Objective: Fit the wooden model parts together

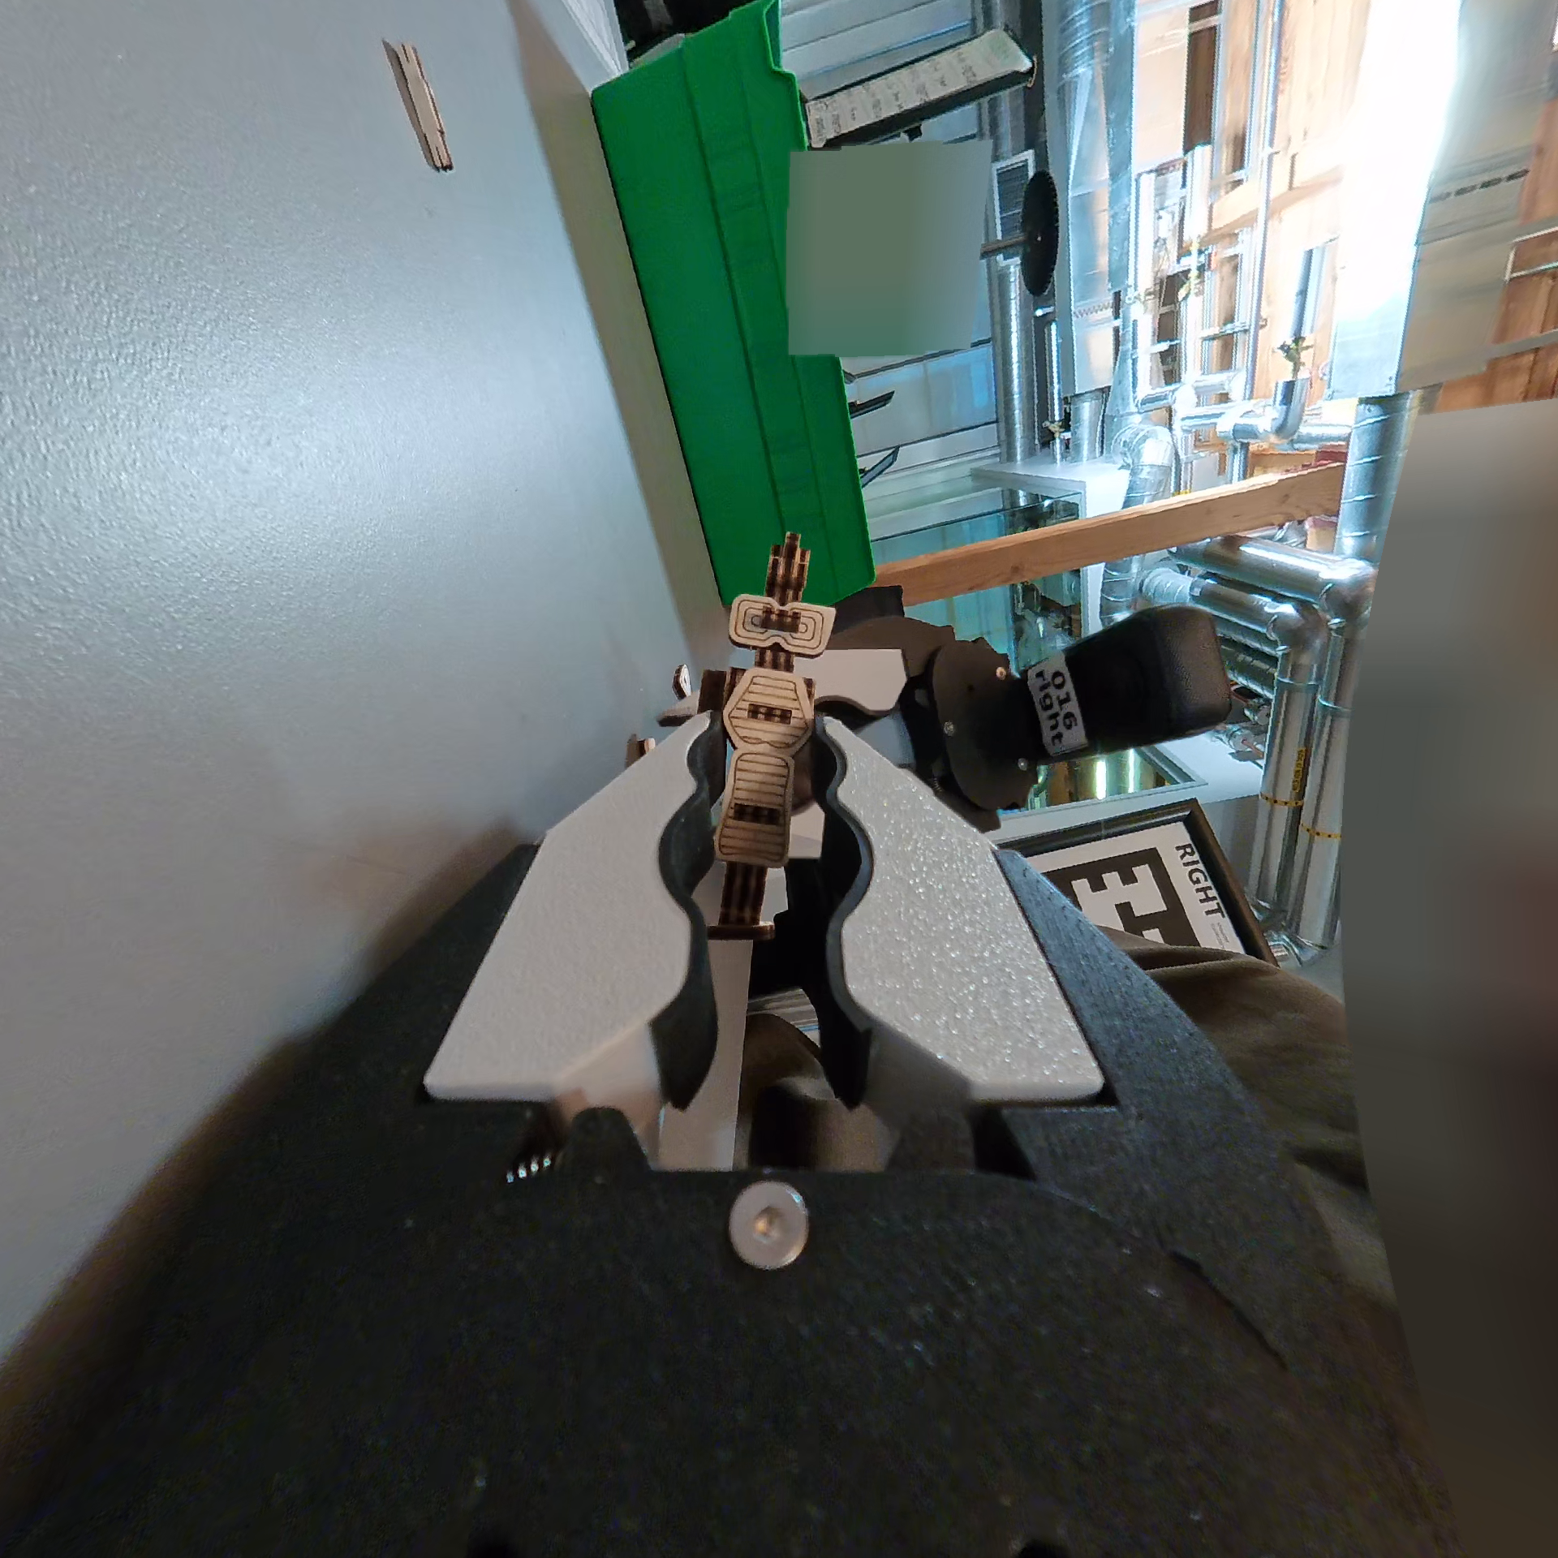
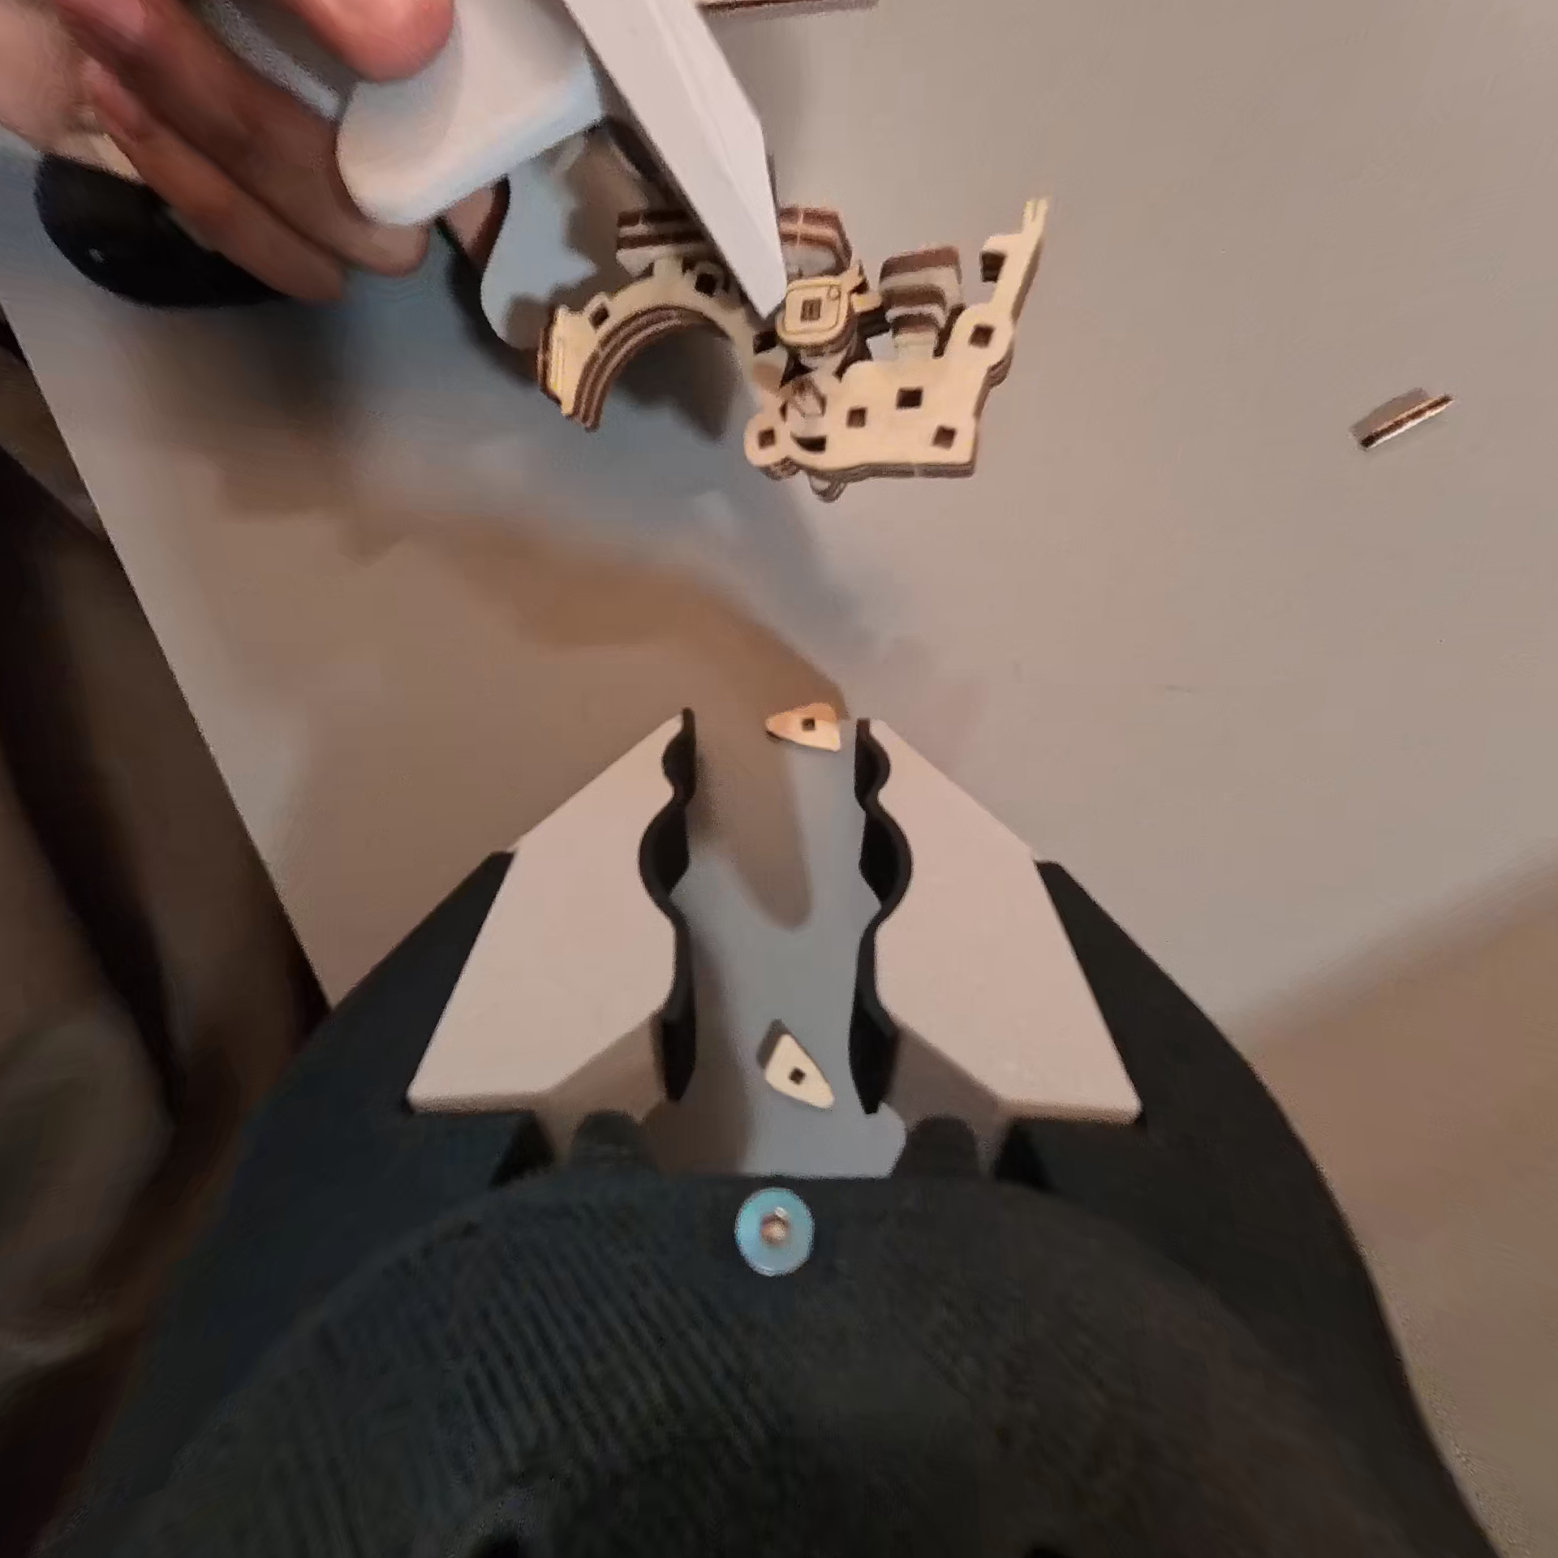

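My left gripper [image 1: 767, 735] is shut on a partly built wooden model [image 1: 763, 763], a stack of laser-cut plywood layers with engraved plates, and holds it off the grey table [image 1: 253, 421]. In the right wrist view the model [image 2: 868, 396] hangs under a left finger [image 2: 700, 126], with a hand [image 2: 194, 126] behind. My right gripper [image 2: 776, 729] is open just above the table. A small wedge-shaped wooden piece [image 2: 805, 729] lies between its fingertips, untouched. A second similar piece [image 2: 797, 1071] lies farther back between the fingers. The right gripper's body [image 1: 1096, 700] shows behind the model.
A green plastic bin [image 1: 733, 295] stands at the table's far side. A wooden strip [image 1: 417, 105] lies on the table; another short strip [image 2: 1399, 419] lies to the right of the model. The table edge [image 2: 169, 632] runs diagonally at the left. A framed marker board [image 1: 1138, 885] lies nearby. Some 7 cm of space lies between my two pairs of fingers.
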Demonstrator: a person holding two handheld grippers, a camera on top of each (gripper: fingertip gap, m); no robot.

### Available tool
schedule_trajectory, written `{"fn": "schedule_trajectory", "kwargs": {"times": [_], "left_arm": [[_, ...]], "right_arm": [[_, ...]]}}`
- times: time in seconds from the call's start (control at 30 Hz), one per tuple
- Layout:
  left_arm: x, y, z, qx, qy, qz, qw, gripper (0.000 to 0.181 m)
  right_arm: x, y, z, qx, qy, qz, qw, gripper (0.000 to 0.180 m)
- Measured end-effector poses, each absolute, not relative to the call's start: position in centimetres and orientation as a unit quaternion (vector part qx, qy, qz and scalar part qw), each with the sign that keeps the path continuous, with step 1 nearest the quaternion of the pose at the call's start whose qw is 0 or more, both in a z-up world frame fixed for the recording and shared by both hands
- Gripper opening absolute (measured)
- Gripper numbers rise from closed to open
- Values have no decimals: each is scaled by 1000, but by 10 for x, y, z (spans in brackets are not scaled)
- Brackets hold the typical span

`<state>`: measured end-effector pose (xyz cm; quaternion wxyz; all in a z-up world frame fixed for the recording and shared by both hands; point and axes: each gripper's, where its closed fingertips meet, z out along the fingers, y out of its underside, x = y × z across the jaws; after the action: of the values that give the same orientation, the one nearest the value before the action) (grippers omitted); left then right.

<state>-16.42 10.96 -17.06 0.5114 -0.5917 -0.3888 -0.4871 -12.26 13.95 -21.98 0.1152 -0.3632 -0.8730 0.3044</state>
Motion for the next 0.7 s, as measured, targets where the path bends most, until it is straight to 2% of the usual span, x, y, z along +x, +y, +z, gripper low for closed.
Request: {"fn": "schedule_trajectory", "kwargs": {"times": [0.03,0.3,0.43,0.7], "left_arm": [[-164,110,-171,-592,-389,-487,511,16],[-164,110,-171,-592,-389,-486,511,17],[-164,110,-171,-593,-389,-485,511,16],[-164,110,-171,-594,-389,-484,512,16]], "right_arm": [[-122,138,-217,-372,-867,313,109,38],[-125,144,-223,-440,-841,299,95,33],[-127,140,-224,-439,-842,300,98,17],[-123,127,-214,-373,-863,319,120,16]]}}
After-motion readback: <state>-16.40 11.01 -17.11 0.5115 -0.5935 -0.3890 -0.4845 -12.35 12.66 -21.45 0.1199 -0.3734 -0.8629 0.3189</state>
